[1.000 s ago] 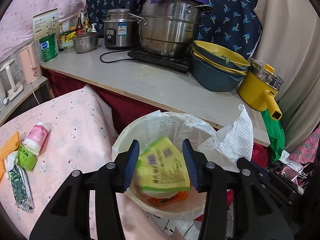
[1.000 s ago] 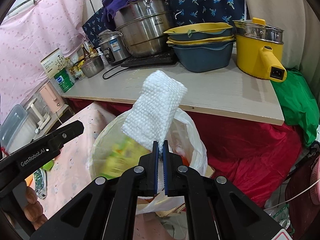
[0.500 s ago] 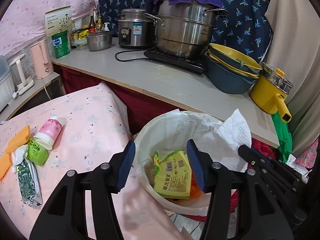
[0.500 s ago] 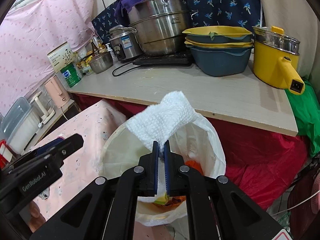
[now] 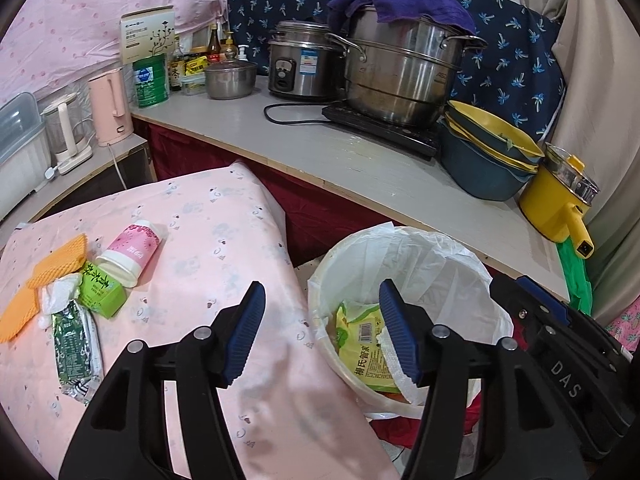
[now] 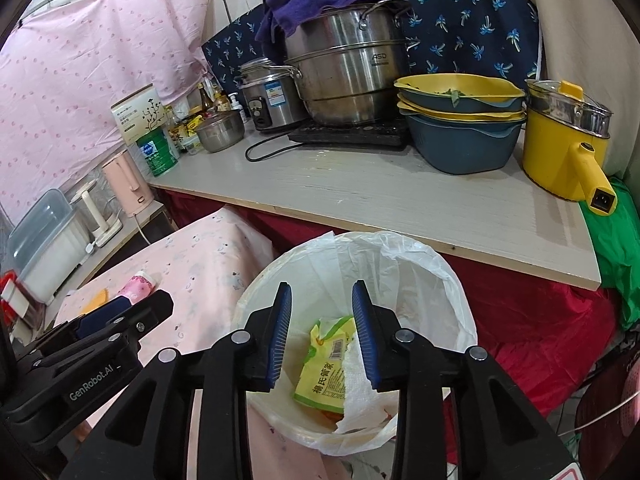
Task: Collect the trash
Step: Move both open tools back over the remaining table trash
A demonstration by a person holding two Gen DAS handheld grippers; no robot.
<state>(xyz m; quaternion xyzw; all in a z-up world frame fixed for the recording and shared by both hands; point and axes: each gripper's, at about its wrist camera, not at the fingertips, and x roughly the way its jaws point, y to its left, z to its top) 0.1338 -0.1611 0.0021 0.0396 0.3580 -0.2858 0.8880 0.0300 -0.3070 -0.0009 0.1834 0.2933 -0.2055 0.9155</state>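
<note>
A white bin point(image 5: 320, 280) point(image 6: 256, 292) lined with a white bag stands beside the pink-clothed table point(image 5: 224, 232). Inside lie a yellow-green packet point(image 5: 360, 344) point(image 6: 324, 372) and a white paper towel point(image 6: 360, 388). My left gripper point(image 5: 322, 332) is open and empty over the table's corner and the bin's left rim. My right gripper point(image 6: 322, 332) is open and empty above the bin. On the table lie a pink cup point(image 5: 132, 252), a green carton point(image 5: 100, 292), a dark green wrapper point(image 5: 76, 344), white tissue point(image 5: 60, 292) and orange sponges point(image 5: 56, 264).
A grey counter point(image 5: 360, 160) behind the bin holds a steel steamer pot point(image 5: 400, 72), rice cooker point(image 5: 304, 64), stacked blue-yellow basins point(image 5: 488, 152) and a yellow electric pot point(image 5: 560, 200). A pink kettle point(image 5: 110, 106) stands at left. Red cloth hangs under the counter.
My right gripper has opened and let go of the paper towel, which now lies in the bin. My left gripper has moved left towards the table, still open.
</note>
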